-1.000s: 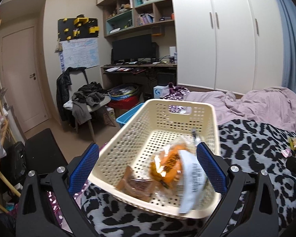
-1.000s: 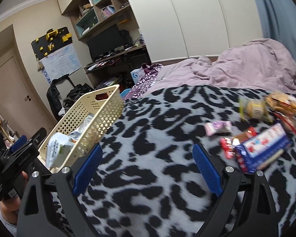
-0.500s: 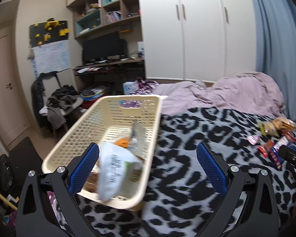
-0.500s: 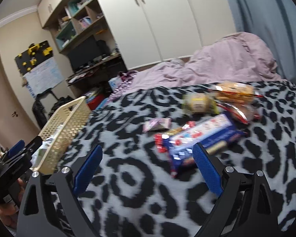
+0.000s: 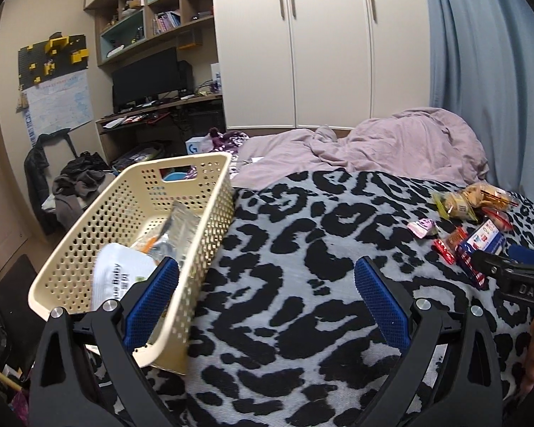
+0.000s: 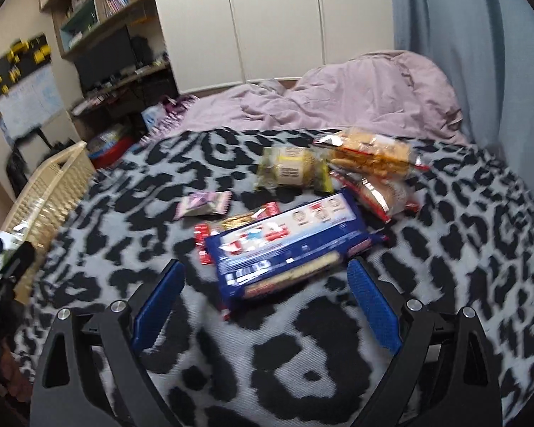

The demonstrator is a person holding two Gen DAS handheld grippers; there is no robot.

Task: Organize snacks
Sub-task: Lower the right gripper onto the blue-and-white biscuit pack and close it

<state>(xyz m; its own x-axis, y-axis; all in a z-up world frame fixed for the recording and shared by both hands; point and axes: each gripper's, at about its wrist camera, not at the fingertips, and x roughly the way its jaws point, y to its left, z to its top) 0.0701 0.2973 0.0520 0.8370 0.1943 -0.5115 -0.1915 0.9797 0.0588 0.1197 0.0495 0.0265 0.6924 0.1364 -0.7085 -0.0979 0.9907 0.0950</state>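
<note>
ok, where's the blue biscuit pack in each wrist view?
Left wrist: blue biscuit pack far right, mid-height, partly behind the other tool.
Right wrist: same pack centre frame, just ahead of the open right tool.
Shared landmark: cream basket, left in both views.

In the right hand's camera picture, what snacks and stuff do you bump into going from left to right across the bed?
Cream basket → small pink candy wrapper → big blue biscuit pack → long orange cracker pack.
</note>
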